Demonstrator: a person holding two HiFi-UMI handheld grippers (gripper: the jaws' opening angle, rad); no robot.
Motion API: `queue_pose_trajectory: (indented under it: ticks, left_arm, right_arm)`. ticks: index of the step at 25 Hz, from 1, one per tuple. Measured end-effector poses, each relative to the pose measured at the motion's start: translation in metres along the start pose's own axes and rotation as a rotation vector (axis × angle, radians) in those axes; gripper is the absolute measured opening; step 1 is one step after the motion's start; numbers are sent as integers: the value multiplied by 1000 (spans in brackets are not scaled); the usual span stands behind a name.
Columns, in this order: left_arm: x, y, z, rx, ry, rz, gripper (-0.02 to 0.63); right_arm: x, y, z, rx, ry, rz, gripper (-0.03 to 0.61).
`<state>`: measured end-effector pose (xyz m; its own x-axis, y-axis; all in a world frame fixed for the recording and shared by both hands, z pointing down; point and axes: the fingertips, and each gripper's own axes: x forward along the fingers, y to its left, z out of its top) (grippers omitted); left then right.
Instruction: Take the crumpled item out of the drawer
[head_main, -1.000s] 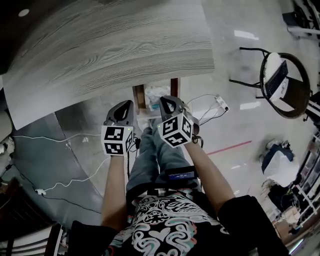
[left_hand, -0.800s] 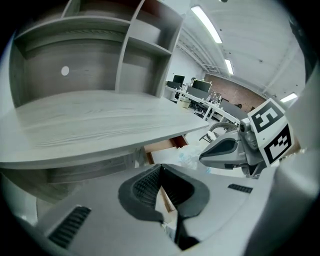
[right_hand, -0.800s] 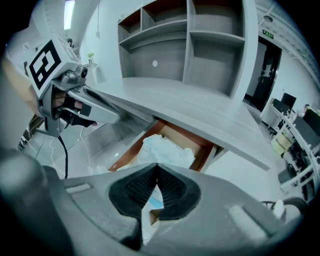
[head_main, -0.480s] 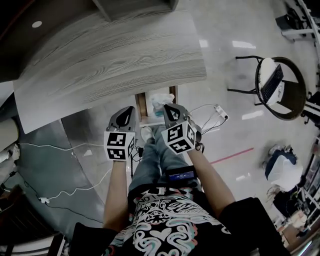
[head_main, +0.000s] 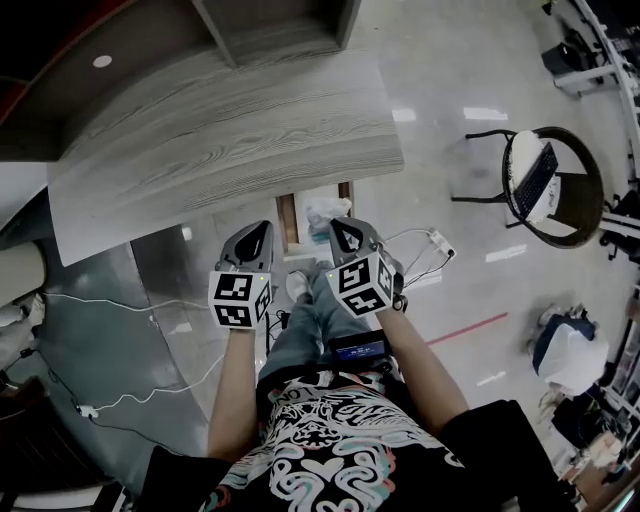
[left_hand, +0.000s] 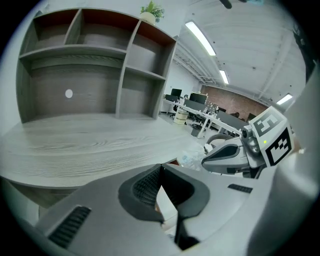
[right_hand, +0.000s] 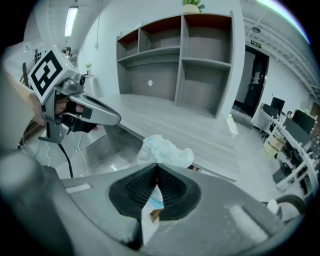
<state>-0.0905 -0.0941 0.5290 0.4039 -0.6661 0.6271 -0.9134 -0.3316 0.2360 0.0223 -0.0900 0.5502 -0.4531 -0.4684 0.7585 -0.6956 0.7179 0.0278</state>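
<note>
Head view: left gripper (head_main: 260, 228) and right gripper (head_main: 341, 224) side by side, with the open drawer (head_main: 286, 221) under the desk (head_main: 230, 130) edge at 12 o'clock. The crumpled item (head_main: 322, 209) shows pale over the drawer opening, at the right gripper's tip. Only the right gripper view confirms the clamp: jaws closed on the item, which bulges beyond them at 12 o'clock. Left gripper view: jaws together, nothing between them.

White-blue crumpled item (right_hand: 162, 150) pinched in right claw (right_hand: 156, 165) over open drawer (head_main: 288, 222)
</note>
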Motion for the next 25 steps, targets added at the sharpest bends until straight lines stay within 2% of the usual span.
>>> queue_pose_trajectory:
  ticks: [11, 25]
  left_arm:
    - [-33, -21, 41, 31, -101, -11, 3]
    - [-75, -47, 89, 34, -239, -36, 3]
  right_arm:
    - [-54, -12, 28, 73, -110, -81, 8]
    - [-108, -10, 61, 66, -231, -131, 8]
